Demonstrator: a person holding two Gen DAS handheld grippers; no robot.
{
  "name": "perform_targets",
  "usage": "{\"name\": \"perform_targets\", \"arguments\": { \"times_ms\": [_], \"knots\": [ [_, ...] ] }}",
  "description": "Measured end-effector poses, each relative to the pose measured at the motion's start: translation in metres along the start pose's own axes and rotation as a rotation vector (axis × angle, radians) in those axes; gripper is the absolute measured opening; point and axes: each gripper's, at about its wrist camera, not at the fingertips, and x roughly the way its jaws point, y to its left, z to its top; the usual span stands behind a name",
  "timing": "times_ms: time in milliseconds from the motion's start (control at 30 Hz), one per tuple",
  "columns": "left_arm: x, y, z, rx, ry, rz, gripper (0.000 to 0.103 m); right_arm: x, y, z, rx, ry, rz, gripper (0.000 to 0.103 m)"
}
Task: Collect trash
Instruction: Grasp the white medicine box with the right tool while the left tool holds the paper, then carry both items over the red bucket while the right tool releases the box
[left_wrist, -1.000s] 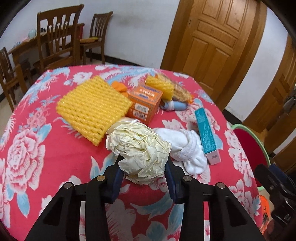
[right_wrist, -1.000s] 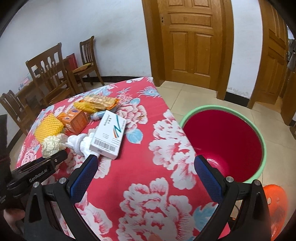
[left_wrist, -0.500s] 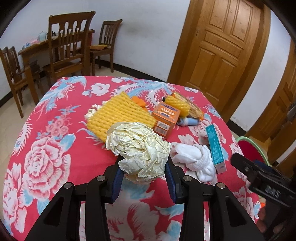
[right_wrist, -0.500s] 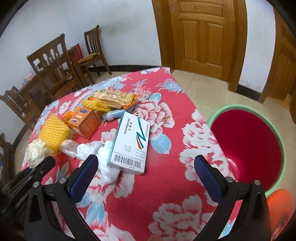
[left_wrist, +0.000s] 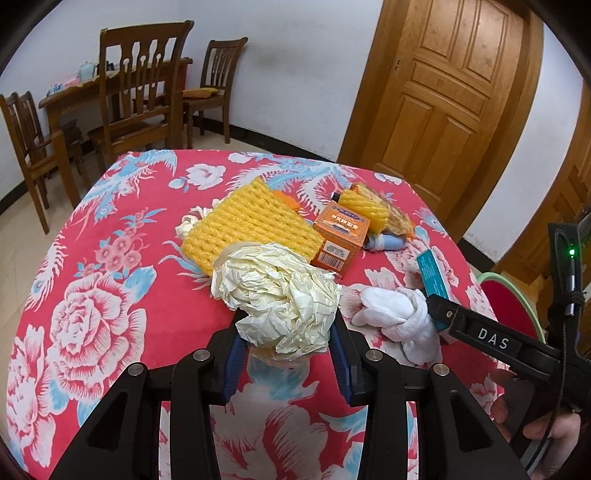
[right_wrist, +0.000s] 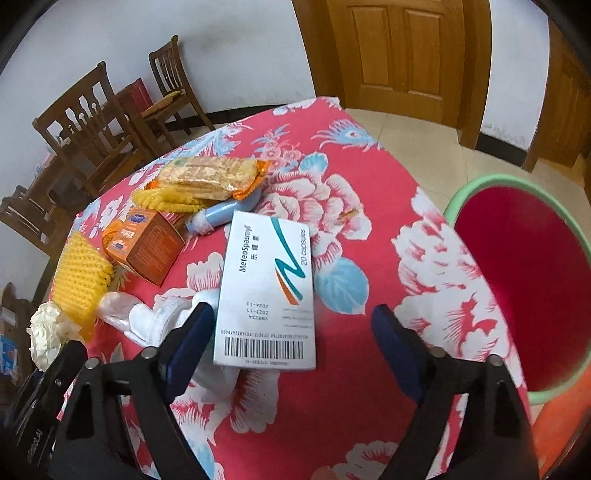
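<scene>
The left gripper (left_wrist: 284, 354) has its jaws clamped on a crumpled cream paper ball (left_wrist: 277, 291) at lower centre; the right gripper (right_wrist: 291, 354), jaws spread wide, straddles a white cardboard medicine box (right_wrist: 269, 291) mid-frame on the desk (right_wrist: 351, 177).

red bin (right_wrist: 524, 280) cut by frame edge, white cloth (right_wrist: 162, 321) partly under medicine box (right_wrist: 269, 295)

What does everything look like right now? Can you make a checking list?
Surface: table with red floral cloth.
Job's things: paper wad, white box, orange box, yellow mesh, white cloth, snack packet, blue tube; bin beside table.
Clutter: nothing seen.
Grippers: left gripper shut on the wad; right gripper open around the white box.
Cables: nothing seen.
Surroundings: chairs, door.
</scene>
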Motion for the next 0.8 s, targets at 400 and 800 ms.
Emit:
{"name": "perform_targets", "arguments": {
  "times_ms": [400, 800],
  "knots": [
    [-0.007, -0.008, 0.0, 0.019, -0.015, -0.004, 0.042, -0.018, -0.006, -0.002, -0.013, -0.049, 0.051, 0.056],
    [-0.017, -0.034, 0.002, 0.063, -0.029, -0.024, 0.042, -0.066, -0.025, -0.007, -0.008, -0.137, 0.059, 0.056]
  ]
}}
